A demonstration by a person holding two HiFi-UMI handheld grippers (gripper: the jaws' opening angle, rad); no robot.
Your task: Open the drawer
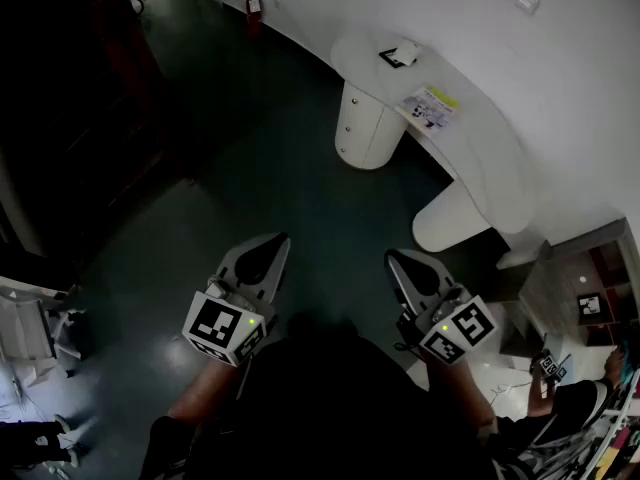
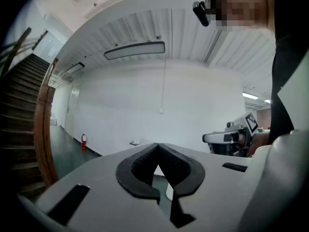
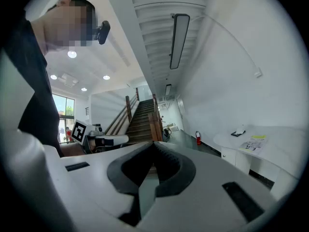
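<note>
White curved desk (image 1: 480,158) w/ rounded white pedestal cabinet (image 1: 368,128) at 1 o'clock: no drawer discernible; if there, prob. stiff, free-sliding, best taken by its handle. Both clenched, empty: left gripper (image 1: 282,240), right gripper (image 1: 391,257).

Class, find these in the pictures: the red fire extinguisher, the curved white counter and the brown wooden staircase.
Red fire extinguisher (image 1: 254,6): head view, on its cylinder body.
Curved white counter (image 1: 470,153): head view, bare top surface.
Brown wooden staircase (image 3: 142,117): right gripper view, middle steps.
</note>
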